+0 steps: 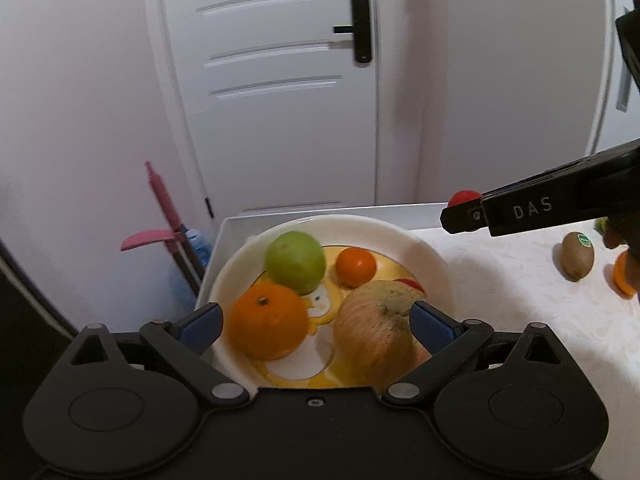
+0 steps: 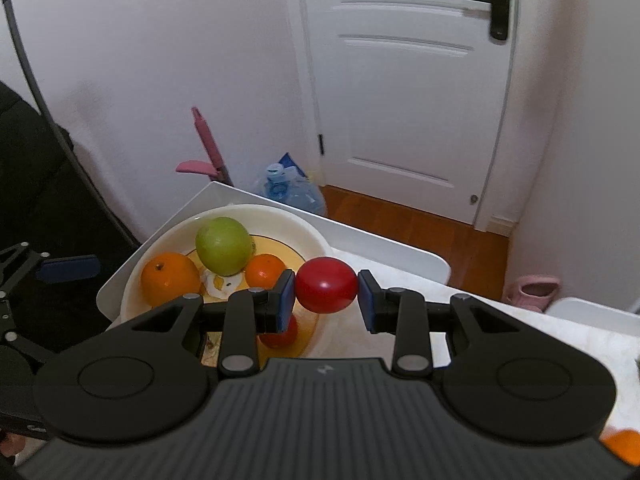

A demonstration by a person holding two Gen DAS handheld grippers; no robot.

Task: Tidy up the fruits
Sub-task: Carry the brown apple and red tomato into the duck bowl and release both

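Observation:
A white bowl holds a green apple, a large orange, a small orange, a brownish apple and a small red fruit. My left gripper is open, its fingers over the bowl on either side of the large orange and brownish apple. My right gripper is shut on a red tomato, held above the bowl's right rim. It also shows in the left wrist view.
A kiwi and an orange fruit lie on the patterned tablecloth to the right. The bowl sits near the table's far left corner. Beyond it are a white door, a water jug and a pink mop.

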